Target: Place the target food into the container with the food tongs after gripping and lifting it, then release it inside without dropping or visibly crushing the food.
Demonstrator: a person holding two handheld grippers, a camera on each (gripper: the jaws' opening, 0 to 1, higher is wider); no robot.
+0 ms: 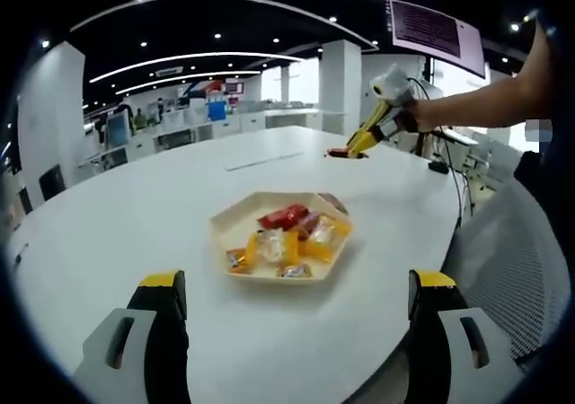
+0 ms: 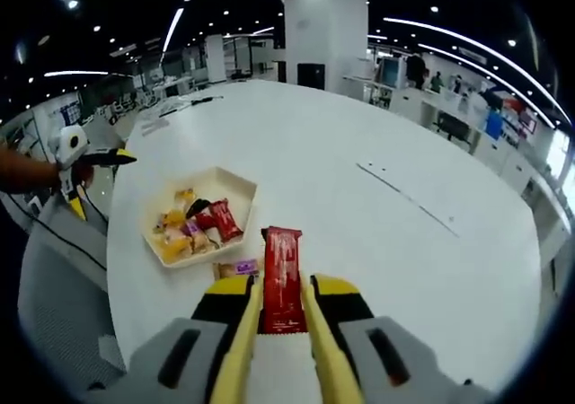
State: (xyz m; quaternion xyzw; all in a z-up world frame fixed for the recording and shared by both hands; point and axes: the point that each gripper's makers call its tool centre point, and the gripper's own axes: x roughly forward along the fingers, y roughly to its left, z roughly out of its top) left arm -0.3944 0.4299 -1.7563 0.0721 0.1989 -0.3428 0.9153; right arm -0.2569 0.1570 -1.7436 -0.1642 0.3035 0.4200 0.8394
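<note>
A cream hexagonal tray (image 1: 235, 215) sits on the white table and holds several wrapped snacks, among them a red packet (image 1: 283, 215) and yellow ones. My left gripper (image 1: 296, 287) stands open just in front of the tray, jaws wide apart with nothing between them. Across the table, my right gripper (image 1: 359, 142) is held low over the tabletop. In the right gripper view its yellow jaws (image 2: 281, 287) are shut on a long red snack packet (image 2: 281, 274), a little away from the tray (image 2: 235, 185). The left gripper (image 2: 108, 158) shows at the left.
A small loose packet (image 2: 235, 267) lies on the table (image 2: 377, 242) between the tray and my right gripper. A mesh chair (image 1: 512, 260) stands by the table's edge. A person's arm (image 1: 485, 103) reaches in. Cables (image 1: 454, 184) hang at the table's side.
</note>
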